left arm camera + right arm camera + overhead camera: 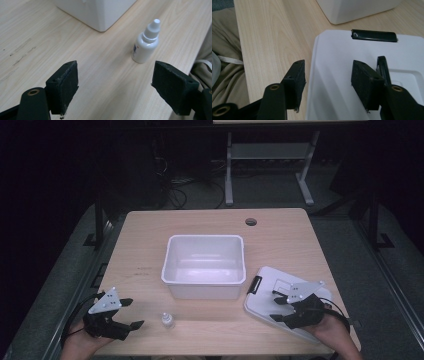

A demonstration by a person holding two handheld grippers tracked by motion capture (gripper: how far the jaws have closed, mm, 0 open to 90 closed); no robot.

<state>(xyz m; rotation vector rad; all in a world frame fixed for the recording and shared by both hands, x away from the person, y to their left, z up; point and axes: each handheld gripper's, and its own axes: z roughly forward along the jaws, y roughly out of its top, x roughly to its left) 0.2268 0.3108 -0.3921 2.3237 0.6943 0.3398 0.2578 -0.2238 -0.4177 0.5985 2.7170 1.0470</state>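
A small white dropper bottle [167, 320] [145, 45] stands upright near the table's front edge, just in front of a white plastic bin [205, 238] [100, 15]. My left gripper [136, 312] [115, 77] hovers to the bottle's left, open, with bare wood between its pads. A flat white lid [264, 301] [337, 50] with a black handle [256, 284] [374, 35] lies to the right of the bin [357, 10]. My right gripper [274, 305] [328, 75] is open over the lid's near edge, one jaw above the lid and the other beyond its rim; the pads press on nothing.
The wooden table [150, 235] has a round cable hole [251, 222] at its far side. The bin looks empty inside. Beyond the table are a dark floor, cables and a metal desk frame [229, 170]. The person's lap lies close to the front edge.
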